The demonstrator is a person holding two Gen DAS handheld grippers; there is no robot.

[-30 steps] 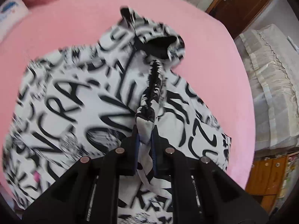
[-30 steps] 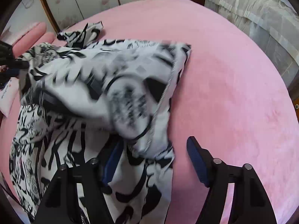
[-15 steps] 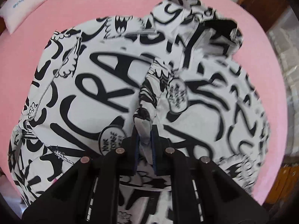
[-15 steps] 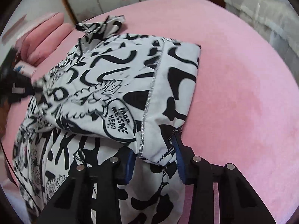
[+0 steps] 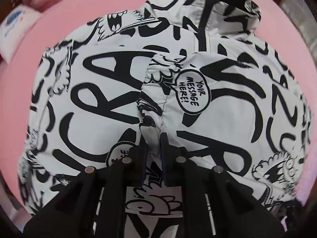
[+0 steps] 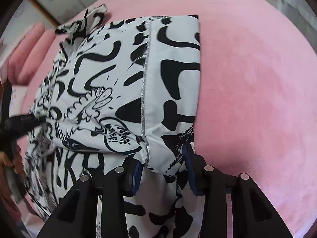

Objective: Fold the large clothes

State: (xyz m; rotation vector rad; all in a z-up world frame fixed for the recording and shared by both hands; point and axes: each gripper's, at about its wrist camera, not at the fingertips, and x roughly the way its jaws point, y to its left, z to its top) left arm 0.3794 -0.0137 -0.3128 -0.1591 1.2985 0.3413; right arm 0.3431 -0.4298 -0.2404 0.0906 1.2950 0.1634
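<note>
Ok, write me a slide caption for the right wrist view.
Right gripper clamps a folded edge of the black-and-white printed garment over a pink bed.

The right gripper [image 6: 164,170] pinches the black-and-white jacket [image 6: 122,75] on pink bedding [image 6: 247,79].

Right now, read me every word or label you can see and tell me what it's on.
"YOUR MESSAGE HERE!": speech bubble on the black-and-white garment.
Second bubble by the left gripper: partly hidden, unreadable.
Big black letters on the garment: fragments, no whole word.
Pillow logo: blurred.

garment [image 5: 99,91] on bed [image 5: 65,19], pillow [image 5: 13,29] beside
</note>
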